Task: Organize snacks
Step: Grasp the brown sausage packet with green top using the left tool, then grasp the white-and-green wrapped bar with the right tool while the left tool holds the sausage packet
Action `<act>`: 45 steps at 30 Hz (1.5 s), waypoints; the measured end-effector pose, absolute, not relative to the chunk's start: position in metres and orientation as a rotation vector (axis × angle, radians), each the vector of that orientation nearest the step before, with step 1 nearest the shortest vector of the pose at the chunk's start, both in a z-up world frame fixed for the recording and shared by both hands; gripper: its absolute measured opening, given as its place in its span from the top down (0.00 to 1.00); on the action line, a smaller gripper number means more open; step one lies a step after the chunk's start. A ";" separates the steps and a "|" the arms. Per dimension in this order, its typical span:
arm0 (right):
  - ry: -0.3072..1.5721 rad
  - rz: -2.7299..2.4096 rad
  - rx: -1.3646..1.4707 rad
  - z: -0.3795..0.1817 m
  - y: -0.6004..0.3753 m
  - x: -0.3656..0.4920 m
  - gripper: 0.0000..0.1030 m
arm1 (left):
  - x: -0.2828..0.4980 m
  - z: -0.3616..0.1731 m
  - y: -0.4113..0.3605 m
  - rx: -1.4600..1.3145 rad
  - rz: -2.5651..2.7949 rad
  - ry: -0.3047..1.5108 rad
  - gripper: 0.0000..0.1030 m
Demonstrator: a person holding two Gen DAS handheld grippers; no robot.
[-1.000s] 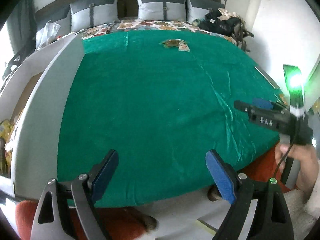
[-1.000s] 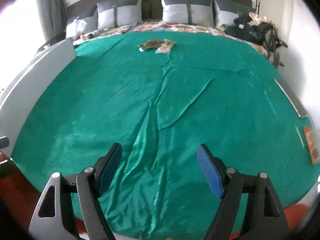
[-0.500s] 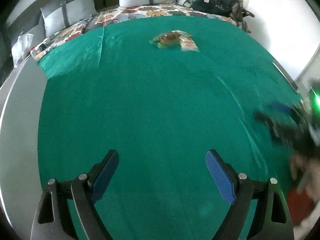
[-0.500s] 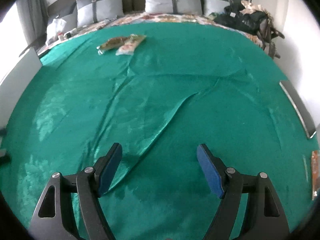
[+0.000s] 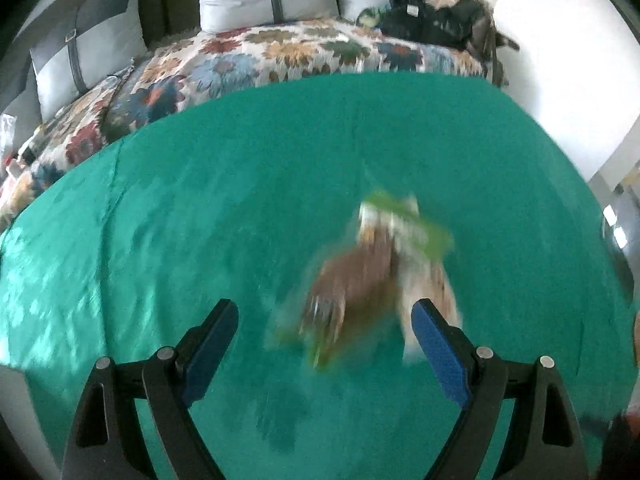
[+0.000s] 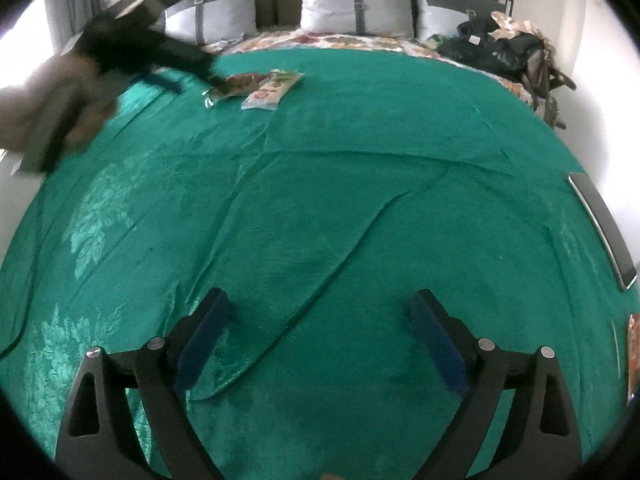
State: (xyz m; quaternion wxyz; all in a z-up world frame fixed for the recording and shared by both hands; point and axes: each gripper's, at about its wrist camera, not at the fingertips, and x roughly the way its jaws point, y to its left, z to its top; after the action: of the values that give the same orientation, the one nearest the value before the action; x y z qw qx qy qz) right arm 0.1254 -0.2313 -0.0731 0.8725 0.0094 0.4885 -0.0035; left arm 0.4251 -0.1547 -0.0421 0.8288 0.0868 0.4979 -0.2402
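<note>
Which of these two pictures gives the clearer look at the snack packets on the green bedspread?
The right wrist view: the snack packets are far off but sharp, a brown one beside a white one. In the left wrist view they sit close, just ahead of the open left hand-held gripper, but are smeared by motion blur.

Two snack packets lying on green bedspread (image 6: 360, 200): brown packet (image 6: 243, 82), white packet (image 6: 272, 90). Three grey pillows (image 6: 356, 8) standing at headboard. One pile of dark bags (image 6: 500, 54) sitting at far corner.
</note>
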 end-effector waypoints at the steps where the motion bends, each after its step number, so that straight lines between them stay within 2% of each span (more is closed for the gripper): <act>1: 1.021 -0.007 0.020 -0.073 -0.232 0.126 0.07 | 0.432 -0.047 -0.159 0.173 -0.514 1.064 0.15; 3: 1.021 -0.007 0.020 -0.073 -0.231 0.127 0.07 | 0.442 -0.055 -0.162 0.149 -0.537 1.071 0.18; 4: 1.021 -0.007 0.020 -0.073 -0.231 0.127 0.07 | 0.442 -0.054 -0.159 0.116 -0.565 1.052 0.37; 5: 1.021 -0.008 0.020 -0.073 -0.231 0.127 0.06 | 0.441 -0.052 -0.156 0.104 -0.581 1.040 0.48; 7: 1.021 -0.008 0.020 -0.073 -0.231 0.127 0.06 | 0.438 -0.050 -0.148 0.079 -0.583 1.049 0.58; 12: 1.022 -0.008 0.019 -0.075 -0.229 0.129 0.06 | 0.400 -0.048 -0.099 -0.033 -0.504 1.065 0.64; 20: 1.022 -0.008 0.018 -0.075 -0.229 0.129 0.06 | 0.240 -0.051 -0.012 -0.117 -0.399 1.119 0.63; 21: 1.022 -0.008 0.018 -0.075 -0.229 0.129 0.06 | 0.222 -0.052 -0.004 -0.109 -0.378 1.112 0.58; 22: 1.022 -0.008 0.018 -0.075 -0.229 0.129 0.06 | 0.211 -0.055 0.001 -0.105 -0.369 1.115 0.45; 23: 1.024 -0.011 0.018 -0.075 -0.229 0.129 0.06 | 0.200 -0.056 0.005 -0.107 -0.383 1.095 0.41; 24: 1.024 -0.012 0.016 -0.075 -0.228 0.130 0.06 | 0.192 -0.056 0.007 -0.095 -0.387 1.077 0.25; 25: 1.024 -0.013 0.014 -0.075 -0.228 0.130 0.06 | 0.186 -0.059 0.006 -0.060 -0.383 1.072 0.19; 30: 1.026 -0.015 0.015 -0.075 -0.228 0.130 0.06 | 0.176 -0.068 -0.007 0.183 -0.341 1.010 0.18; 32: 1.026 -0.015 0.015 -0.075 -0.228 0.130 0.06 | 0.178 -0.068 0.000 0.155 -0.306 0.980 0.17; 33: 1.026 -0.015 0.015 -0.075 -0.228 0.130 0.06 | 0.178 -0.070 0.006 0.139 -0.263 0.958 0.13; 34: 1.026 -0.015 0.015 -0.075 -0.228 0.130 0.06 | 0.178 -0.073 0.012 0.120 -0.239 0.947 0.04; 36: 1.026 -0.015 0.015 -0.075 -0.228 0.130 0.06 | 0.178 -0.077 0.019 0.093 -0.208 0.941 0.00; 45: 1.026 -0.016 0.015 -0.075 -0.228 0.131 0.06 | 0.180 -0.077 0.019 0.090 -0.211 0.940 0.00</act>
State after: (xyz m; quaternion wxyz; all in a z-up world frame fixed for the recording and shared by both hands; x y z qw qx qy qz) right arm 0.1309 -0.2280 -0.0749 0.8712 0.0073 0.4908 -0.0075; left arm 0.1799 0.0195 -0.0769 0.8852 0.0431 0.4520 -0.1013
